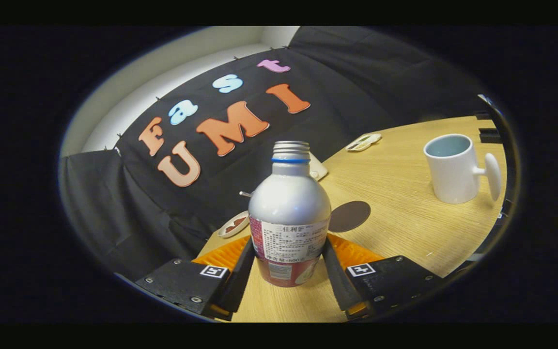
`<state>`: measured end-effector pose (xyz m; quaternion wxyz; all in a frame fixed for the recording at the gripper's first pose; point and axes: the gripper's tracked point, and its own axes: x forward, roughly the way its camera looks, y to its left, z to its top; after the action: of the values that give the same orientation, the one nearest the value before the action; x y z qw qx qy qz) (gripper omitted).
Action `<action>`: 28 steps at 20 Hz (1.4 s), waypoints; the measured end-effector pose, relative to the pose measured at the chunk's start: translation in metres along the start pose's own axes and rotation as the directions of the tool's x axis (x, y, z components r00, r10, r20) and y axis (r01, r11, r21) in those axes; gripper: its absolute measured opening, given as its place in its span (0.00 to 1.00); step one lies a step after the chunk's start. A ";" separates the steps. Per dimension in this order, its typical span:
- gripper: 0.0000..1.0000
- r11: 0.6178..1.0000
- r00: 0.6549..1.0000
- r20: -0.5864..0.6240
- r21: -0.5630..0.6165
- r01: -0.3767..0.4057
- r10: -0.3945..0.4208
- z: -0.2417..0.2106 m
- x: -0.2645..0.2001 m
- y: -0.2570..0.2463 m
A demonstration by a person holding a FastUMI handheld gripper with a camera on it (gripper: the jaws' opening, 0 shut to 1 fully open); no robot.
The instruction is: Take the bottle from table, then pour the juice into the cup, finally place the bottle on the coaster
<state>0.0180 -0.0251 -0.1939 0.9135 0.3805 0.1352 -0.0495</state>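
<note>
A silver metal bottle (288, 213) with a red and white label, a blue neck ring and no cap stands between my two fingers. My gripper (288, 257) is shut on the bottle, both fingers pressing on its labelled lower body. The view is tilted, and whether the bottle's base rests on the wooden table (405, 228) I cannot tell. A dark brown round coaster (350, 216) lies flat just beyond the bottle, to its right. A white cup (455, 167) with a pale blue inside and a handle stands farther off to the right, upright and apart from the coaster.
A small white dish (234, 226) with something brown in it lies left of the bottle by the table's edge. A white device (364, 142) lies at the table's far edge, and another white object (317, 168) peeks out behind the bottle. Black cloth hangs beyond.
</note>
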 end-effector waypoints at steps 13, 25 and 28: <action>0.74 0.864 0.995 0.089 0.497 -0.074 0.034 0.041 0.011 -0.028; 0.74 0.733 0.992 0.123 0.673 -0.099 0.021 0.061 0.015 -0.039; 0.74 0.682 0.990 0.144 0.722 -0.115 0.014 0.066 0.013 -0.039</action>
<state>0.0370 -0.0992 -0.1800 0.6950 0.7124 0.0328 -0.0909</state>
